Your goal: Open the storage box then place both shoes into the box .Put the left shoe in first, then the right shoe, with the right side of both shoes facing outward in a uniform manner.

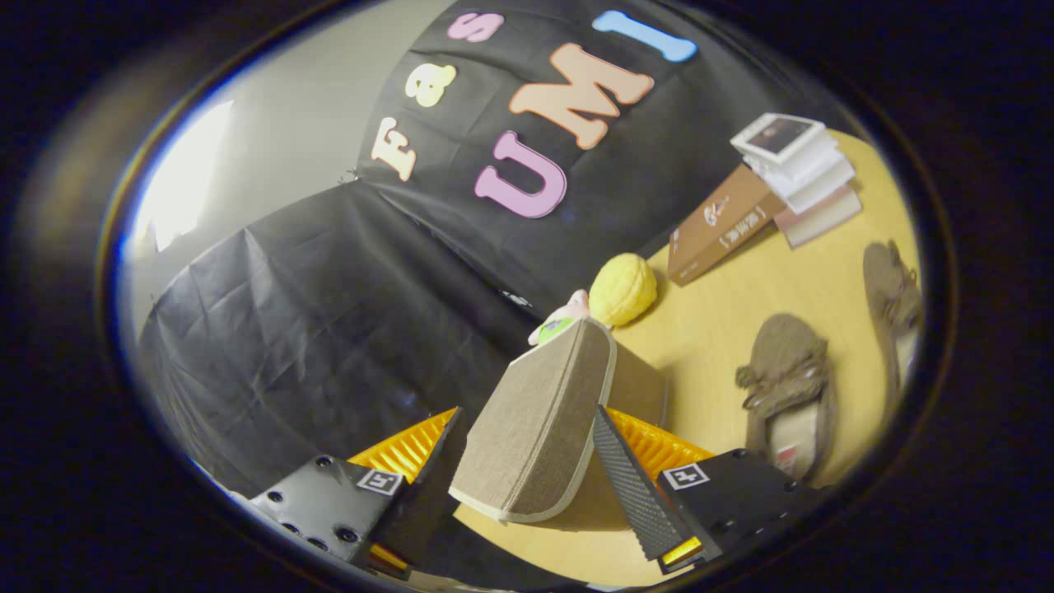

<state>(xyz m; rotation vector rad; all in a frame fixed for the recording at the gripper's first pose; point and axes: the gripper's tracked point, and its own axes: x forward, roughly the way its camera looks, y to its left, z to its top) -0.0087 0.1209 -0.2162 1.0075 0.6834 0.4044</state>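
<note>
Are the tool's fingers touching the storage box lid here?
Touching. The gripper view shows the tool with both fingers pressed against the sides of the lifted lid.

Yellow plush ball (622,288) nr book stack (797,173), wood tabletop (725,313).

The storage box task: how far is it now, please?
Done: nothing finished. In hand: the gripper is shut on the beige fabric box lid, lifted and tilted between its fingers. Left: both brown moccasin shoes lie on the yellow wooden table, beyond the fingers, not yet boxed.
</note>
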